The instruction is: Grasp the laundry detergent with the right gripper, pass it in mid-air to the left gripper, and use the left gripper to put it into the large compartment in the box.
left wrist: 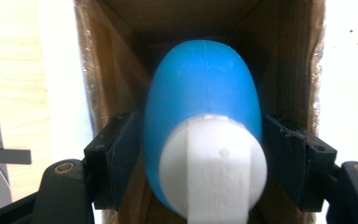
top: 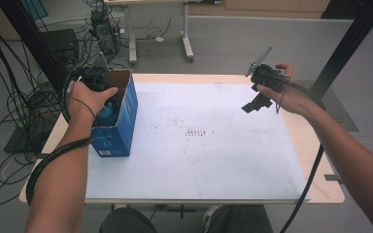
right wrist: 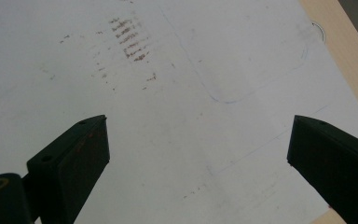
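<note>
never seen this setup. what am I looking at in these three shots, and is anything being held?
No robot: a person holds a handheld gripper in each hand. The high view looks down at the table, covered by a stained white sheet. The other two views come from cameras riding on each gripper. The left gripper reaches into an open blue cardboard box, its jaws on either side of a blue bottle with a white cap. The right gripper is open, holding nothing, above the sheet.

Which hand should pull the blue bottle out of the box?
The left. Its tool is already down inside the blue box, with a jaw against each side of the blue bottle. The right tool is open above the white mat.
</note>
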Motion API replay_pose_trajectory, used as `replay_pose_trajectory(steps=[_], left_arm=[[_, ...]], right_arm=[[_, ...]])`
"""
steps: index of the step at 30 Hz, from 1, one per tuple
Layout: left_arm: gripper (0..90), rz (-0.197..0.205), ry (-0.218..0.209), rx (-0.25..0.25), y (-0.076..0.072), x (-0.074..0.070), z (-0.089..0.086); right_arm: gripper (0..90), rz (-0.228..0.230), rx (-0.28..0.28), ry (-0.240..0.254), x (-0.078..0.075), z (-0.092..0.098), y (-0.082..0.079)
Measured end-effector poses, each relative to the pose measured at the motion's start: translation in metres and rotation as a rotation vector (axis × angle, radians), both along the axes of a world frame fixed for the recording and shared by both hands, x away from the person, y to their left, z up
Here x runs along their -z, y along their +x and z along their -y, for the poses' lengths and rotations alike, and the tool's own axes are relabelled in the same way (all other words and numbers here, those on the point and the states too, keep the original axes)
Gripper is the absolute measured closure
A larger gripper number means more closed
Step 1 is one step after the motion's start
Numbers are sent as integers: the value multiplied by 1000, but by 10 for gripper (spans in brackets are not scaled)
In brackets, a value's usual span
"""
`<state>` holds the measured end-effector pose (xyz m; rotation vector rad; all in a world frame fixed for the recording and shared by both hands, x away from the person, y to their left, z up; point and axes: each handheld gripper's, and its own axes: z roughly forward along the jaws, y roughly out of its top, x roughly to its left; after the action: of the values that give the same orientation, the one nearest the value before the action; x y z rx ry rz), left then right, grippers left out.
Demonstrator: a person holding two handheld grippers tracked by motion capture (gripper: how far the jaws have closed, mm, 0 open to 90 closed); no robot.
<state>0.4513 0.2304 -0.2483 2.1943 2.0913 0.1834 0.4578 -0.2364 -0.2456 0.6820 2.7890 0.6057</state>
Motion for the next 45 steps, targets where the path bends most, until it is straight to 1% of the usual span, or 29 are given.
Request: replay_pose_trajectory(steps=[1, 3, 8, 10, 12, 14, 18, 21, 24, 26, 27, 28, 30, 32, 34, 35, 38, 41, 45], left_arm=[[294, 2, 3, 1, -1, -2, 0], [294, 6, -15, 0, -2, -5, 0], [294, 15, 3, 8, -7, -15, 2], [293, 25, 5, 10, -10, -21, 2], [291, 32, 16, 18, -13, -27, 2], [285, 48, 17, 19, -17, -36, 3], [273, 70, 13, 38, -21, -48, 9], [254, 90, 8, 71, -25, -57, 20], [231, 97, -6, 105, -26, -61, 33], [219, 102, -14, 121, -27, -62, 38], [214, 108, -21, 140, -27, -64, 45], [206, 114, -30, 146, -27, -64, 49], [195, 118, -39, 158, -27, -65, 55], [176, 117, -47, 176, -27, -64, 63], [169, 113, -59, 204, -28, -64, 73], [164, 106, -66, 227, -28, -63, 81], [152, 107, -75, 249, -29, -62, 91], [140, 109, -95, 285, -30, -61, 104], [122, 108, -122, 303, -31, -58, 114]], right_arm=[[55, 1, 0, 1, 0, 0, 0], [55, 1, 1, 1, 0, 0, 0], [55, -2, 6, 1, 0, 0, 0], [55, -3, 9, 2, 0, -1, 1], [55, -4, 12, 3, 0, -1, 0], [55, -8, 14, 3, 1, -1, 0], [55, -16, 27, 2, 2, 0, 1], [55, -20, 35, 2, 2, 1, 3], [56, -24, 44, 2, 3, 2, 6], [55, -26, 51, 1, 3, 3, 7], [56, -26, 52, 1, 2, 3, 8], [55, -25, 58, 1, 3, 4, 9], [55, -26, 61, -1, 4, 4, 10], [55, -27, 64, -3, 4, 4, 12], [55, -28, 68, -8, 5, 4, 13], [55, -29, 68, -12, 5, 4, 14], [55, -36, 71, -20, 5, 4, 18], [55, -36, 74, -25, 5, 4, 22], [55, -40, 82, -31, 4, 6, 26]])
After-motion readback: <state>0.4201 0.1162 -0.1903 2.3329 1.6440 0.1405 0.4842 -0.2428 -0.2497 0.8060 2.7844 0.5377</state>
